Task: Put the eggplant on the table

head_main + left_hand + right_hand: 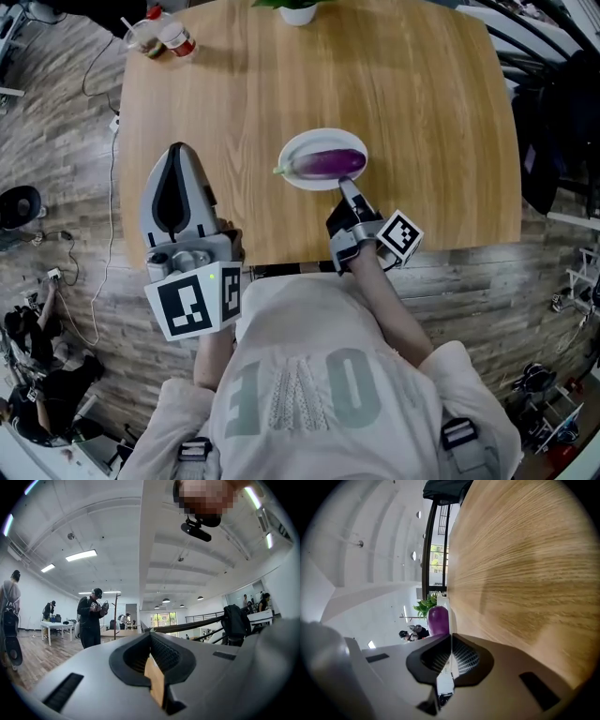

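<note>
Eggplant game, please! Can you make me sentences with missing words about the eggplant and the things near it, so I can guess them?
1. The eggplant is coloured ____.
2. It lies on a white ____, not on the bare table.
3. The hand-held gripper closest to the eggplant is the ____ one.
4. The table top is made of ____.

Missing words: purple; plate; right; wood.
</note>
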